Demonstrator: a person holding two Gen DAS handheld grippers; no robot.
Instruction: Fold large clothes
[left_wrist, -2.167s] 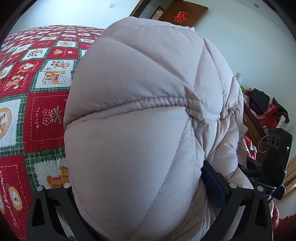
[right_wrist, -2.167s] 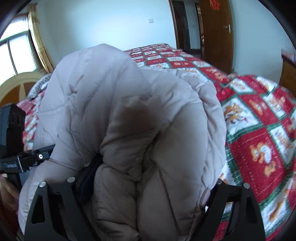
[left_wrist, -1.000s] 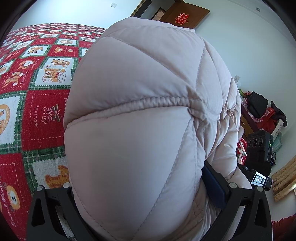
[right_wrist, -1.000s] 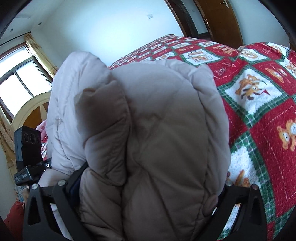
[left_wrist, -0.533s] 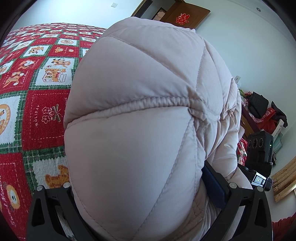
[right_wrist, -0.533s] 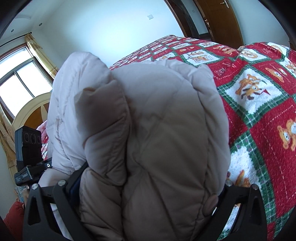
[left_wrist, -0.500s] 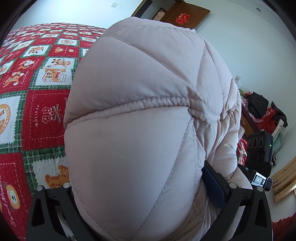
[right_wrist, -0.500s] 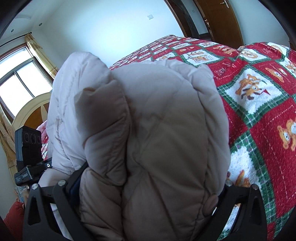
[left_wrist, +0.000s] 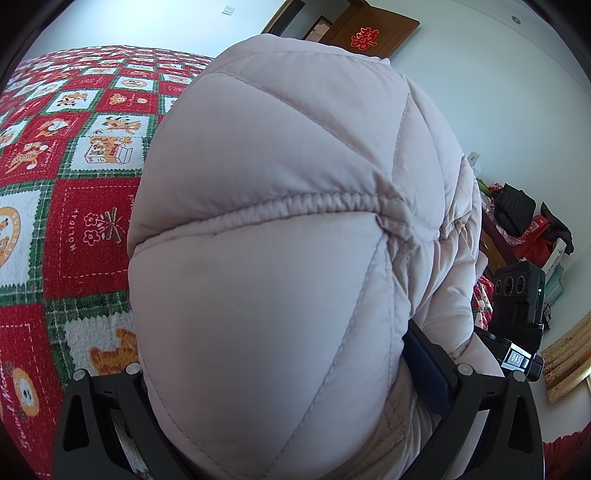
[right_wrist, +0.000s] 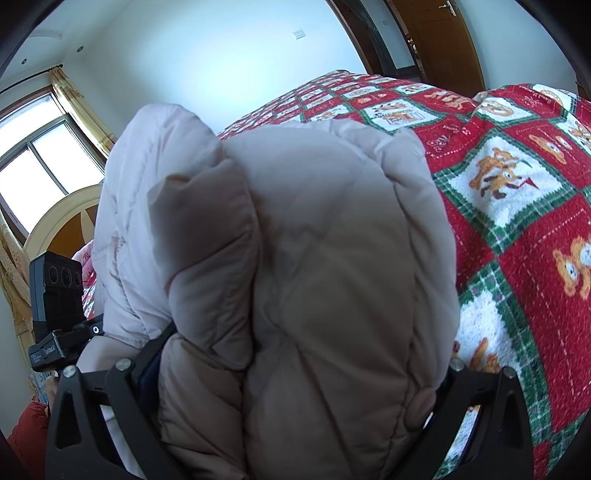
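Nearest to each camera is the pale quilted down jacket (left_wrist: 280, 258), puffed up so large that it hides almost everything in front. The left gripper (left_wrist: 295, 417) has a thick bulge of it wedged between its black fingers (left_wrist: 476, 402), which stand wide apart only because the padding fills the gap; it is clamped on the jacket. The right gripper (right_wrist: 291, 413) grips another bunch of the same jacket (right_wrist: 314, 277), a snap button (right_wrist: 419, 408) showing low near its right finger. Its fingers are likewise spread by the bulk, holding cloth.

I judge the jacket is held up off the bed by both tools so that it hangs free and can be laid or doubled over cleanly; a grip at two spread points keeps so bulky a garment from slumping into a heap.

Beyond the jacket, below and behind it, lies the red and green bear-patterned quilt (left_wrist: 74, 206) covering the bed, the likely surface for the fold. Whether any part of the jacket touches the quilt I cannot tell. Farther past the jacket stand a wooden door (right_wrist: 443, 40) and, to its other side, a window (right_wrist: 33, 166).
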